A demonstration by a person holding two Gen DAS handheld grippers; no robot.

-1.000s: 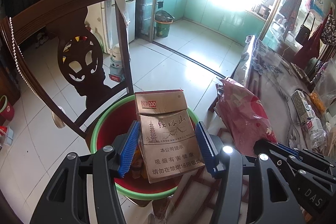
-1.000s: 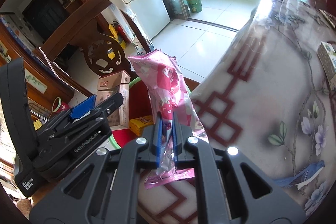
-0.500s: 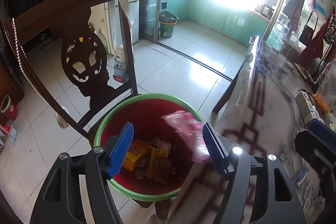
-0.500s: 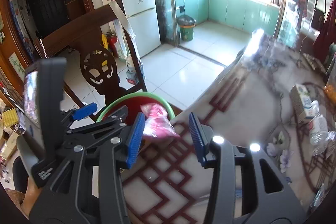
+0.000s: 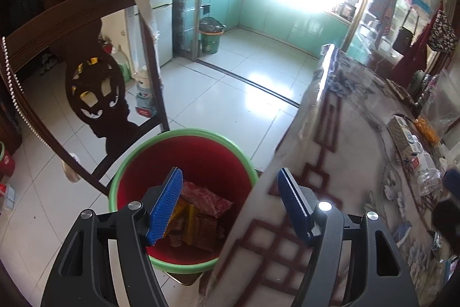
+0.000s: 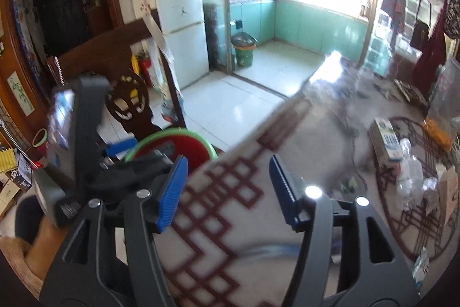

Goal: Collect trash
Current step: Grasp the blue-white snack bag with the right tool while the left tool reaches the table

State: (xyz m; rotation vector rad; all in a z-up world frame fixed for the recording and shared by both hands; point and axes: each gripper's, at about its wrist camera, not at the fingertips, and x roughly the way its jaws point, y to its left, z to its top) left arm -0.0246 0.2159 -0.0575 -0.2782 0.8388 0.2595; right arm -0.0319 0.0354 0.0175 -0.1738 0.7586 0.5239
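The left gripper [image 5: 230, 206] hangs with jaws apart and empty above the red bin [image 5: 184, 151], where a pink wrapper [image 5: 207, 199] lies among other trash. The right gripper [image 6: 227, 192], opening and empty, hovers over the desk [image 6: 330, 134].

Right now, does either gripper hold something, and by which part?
Nothing is held. The left gripper is open and empty above the red bin; the right gripper is opening, empty, over the table.
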